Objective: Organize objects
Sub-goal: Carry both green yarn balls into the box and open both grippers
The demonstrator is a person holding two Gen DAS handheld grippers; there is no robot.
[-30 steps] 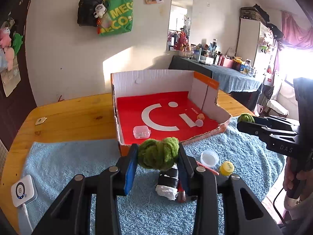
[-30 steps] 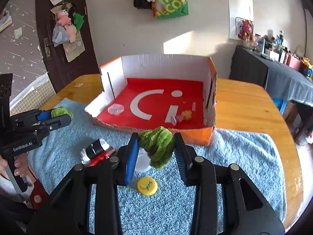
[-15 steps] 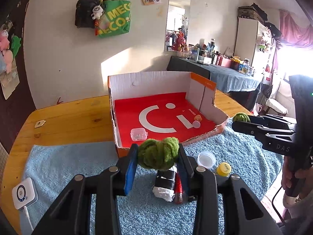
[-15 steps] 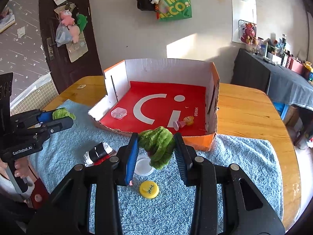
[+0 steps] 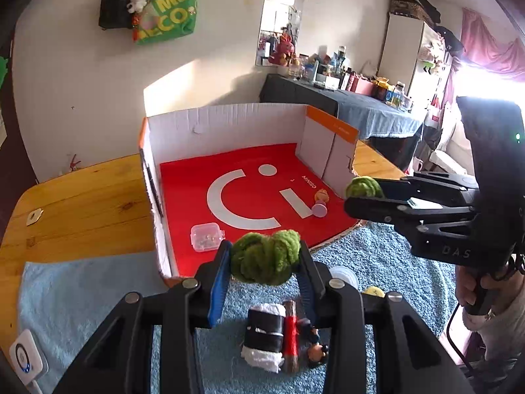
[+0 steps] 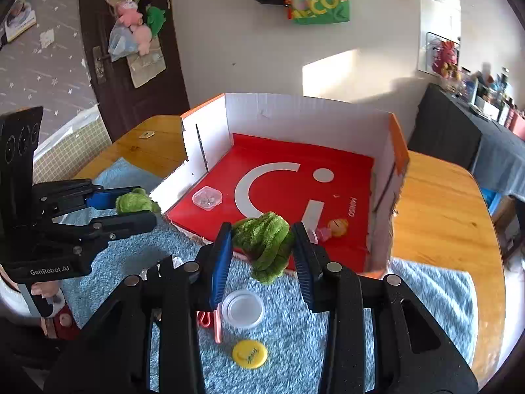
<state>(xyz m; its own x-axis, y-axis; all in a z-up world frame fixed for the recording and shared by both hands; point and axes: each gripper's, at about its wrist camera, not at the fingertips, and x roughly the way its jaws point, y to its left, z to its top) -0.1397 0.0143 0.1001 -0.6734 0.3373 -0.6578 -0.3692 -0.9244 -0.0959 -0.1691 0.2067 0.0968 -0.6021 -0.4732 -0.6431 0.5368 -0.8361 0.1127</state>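
Both narrowly parted: left tool (image 5: 264, 264) clamped on green yarn ball (image 5: 265, 257); right tool (image 6: 261, 251) clamped on green fuzzy bundle (image 6: 264, 244), near red box (image 6: 380, 121) front edge.

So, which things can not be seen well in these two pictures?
- Left wrist view: yellow cap mostly hidden behind the left gripper.
- Right wrist view: pink tool partly covered by the right gripper.
- Both views: contents of the clear case too small to tell.

Two fuzzy green yarn bundles (image 5: 265, 257) (image 6: 267, 243) — clamped (aloft) before red-floored box (image 5: 249, 193).
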